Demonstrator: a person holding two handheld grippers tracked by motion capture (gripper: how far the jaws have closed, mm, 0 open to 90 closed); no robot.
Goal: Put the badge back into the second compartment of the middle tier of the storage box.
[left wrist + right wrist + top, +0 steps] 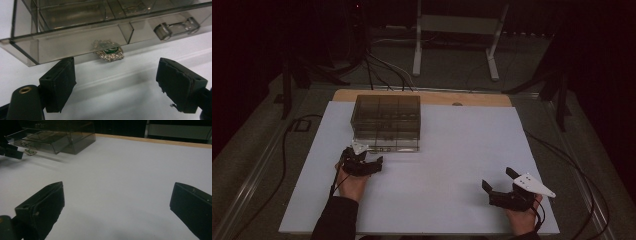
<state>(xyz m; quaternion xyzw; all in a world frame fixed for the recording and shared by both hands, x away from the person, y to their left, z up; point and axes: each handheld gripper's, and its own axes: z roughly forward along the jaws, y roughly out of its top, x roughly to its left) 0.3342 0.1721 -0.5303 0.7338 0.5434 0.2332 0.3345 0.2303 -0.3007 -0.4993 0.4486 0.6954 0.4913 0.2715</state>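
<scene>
A smoky see-through drawer box (pixel 387 120) stands at the back left of the white table (pixel 452 165). Its bottom drawer (pixel 75 42) sticks out a little, with a clear handle (pixel 175 27). A small silver and green ornament (pixel 110 53) lies on the table just under the drawer's front edge, also visible as the ornament (pixel 30 151) from the right. My left gripper (pixel 363 156) is open right in front of the drawer, the left gripper (pixel 120 82) straddling the spot below the ornament without touching it. My right gripper (pixel 498 179) is open at the front right, holding nothing.
A wooden strip (pixel 472 98) borders the table's far edge. Cables (pixel 287 150) run over the floor to the left and behind, and a white metal stand (pixel 454 30) is beyond the table. The dark box (pixel 57 137) lies far left of the right gripper (pixel 117 207).
</scene>
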